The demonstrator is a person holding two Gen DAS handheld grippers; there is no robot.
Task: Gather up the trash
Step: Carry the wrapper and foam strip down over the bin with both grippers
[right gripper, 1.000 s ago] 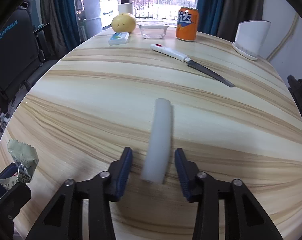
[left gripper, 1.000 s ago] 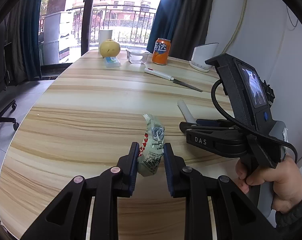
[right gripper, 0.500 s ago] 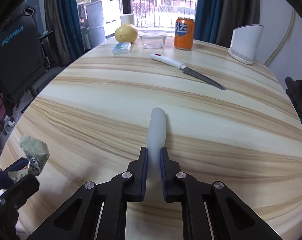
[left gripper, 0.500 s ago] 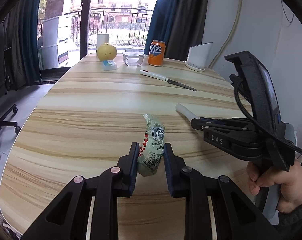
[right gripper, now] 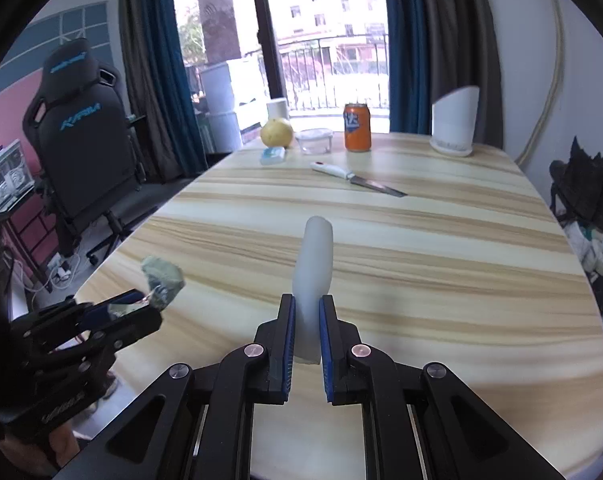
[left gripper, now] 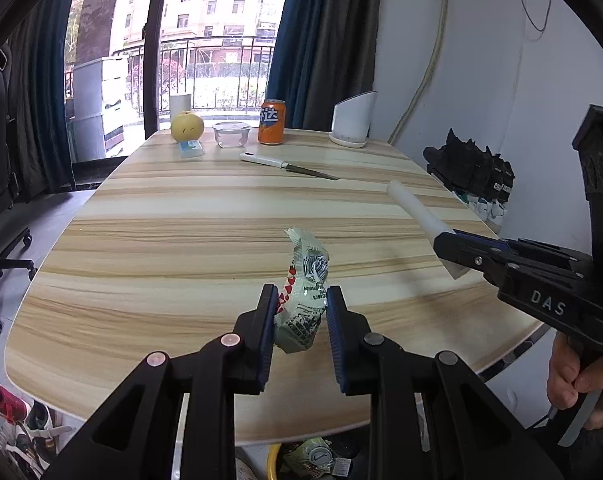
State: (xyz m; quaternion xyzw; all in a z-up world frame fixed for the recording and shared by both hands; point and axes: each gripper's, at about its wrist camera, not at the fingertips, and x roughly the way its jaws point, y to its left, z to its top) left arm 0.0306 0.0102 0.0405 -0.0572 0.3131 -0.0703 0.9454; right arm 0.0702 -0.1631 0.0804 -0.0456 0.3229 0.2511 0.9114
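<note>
My left gripper [left gripper: 299, 308] is shut on a crumpled snack wrapper [left gripper: 305, 284], white with red and black print, and holds it above the wooden table [left gripper: 181, 240]. My right gripper [right gripper: 305, 320] is shut on a white plastic tube [right gripper: 315, 260] and holds it clear of the table. The tube [left gripper: 417, 216] and the right gripper [left gripper: 445, 244] show at the right of the left wrist view. The wrapper [right gripper: 161, 280] and the left gripper [right gripper: 141, 308] show at the lower left of the right wrist view.
At the table's far end stand an orange soda can [left gripper: 272, 122], a clear container [left gripper: 231, 134], a yellow fruit [left gripper: 187, 126], a small blue-white pack [left gripper: 191, 149], a knife [left gripper: 285, 165] and a white holder [left gripper: 353, 120]. A bin with trash [left gripper: 309, 458] sits below the near edge. A gaming chair [right gripper: 81, 120] stands at the left.
My right gripper has shut on the white tube and lifted it off the table. Both grippers have risen and drawn back towards the near edge, the left still holding the wrapper.
</note>
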